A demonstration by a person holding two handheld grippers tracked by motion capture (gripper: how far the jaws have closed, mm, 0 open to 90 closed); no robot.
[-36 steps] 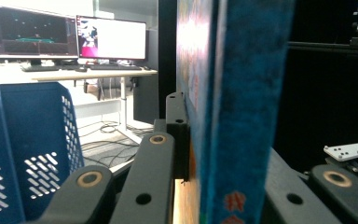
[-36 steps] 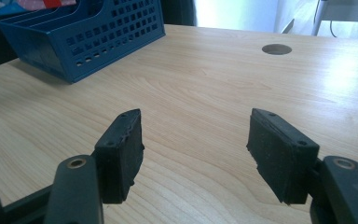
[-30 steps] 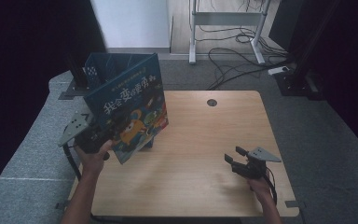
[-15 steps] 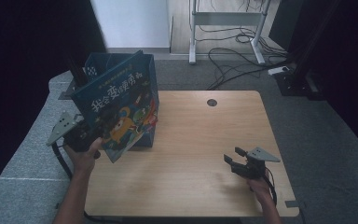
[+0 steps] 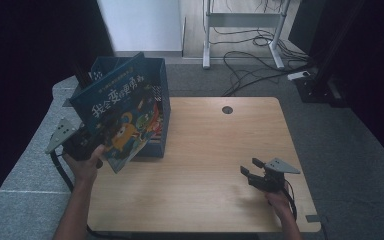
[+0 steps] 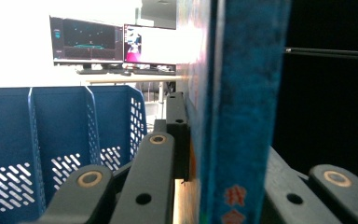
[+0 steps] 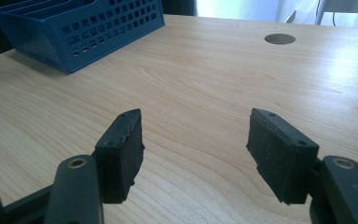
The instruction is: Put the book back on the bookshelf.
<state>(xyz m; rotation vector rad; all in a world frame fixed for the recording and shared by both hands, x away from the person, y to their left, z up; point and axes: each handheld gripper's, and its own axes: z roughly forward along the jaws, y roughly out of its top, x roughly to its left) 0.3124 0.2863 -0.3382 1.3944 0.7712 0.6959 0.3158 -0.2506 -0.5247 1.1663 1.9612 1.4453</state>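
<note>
A blue picture book with cartoon figures on its cover is held up at the table's left side, tilted in front of a blue perforated file rack. My left gripper is shut on the book's lower edge. In the left gripper view the book's spine stands upright between the jaws of the left gripper, with the rack beyond to the left. My right gripper rests low over the wooden table near its front right. In its own view the right gripper is open with nothing between the pads.
A round cable hole sits near the table's far edge. The rack is far off at the upper left in the right gripper view. Desk legs and cables lie on the floor behind. Monitors glow beyond the rack.
My left hand has carried the book a little to the left, toward the table's left edge beside the rack. The right gripper has stayed where it was.
</note>
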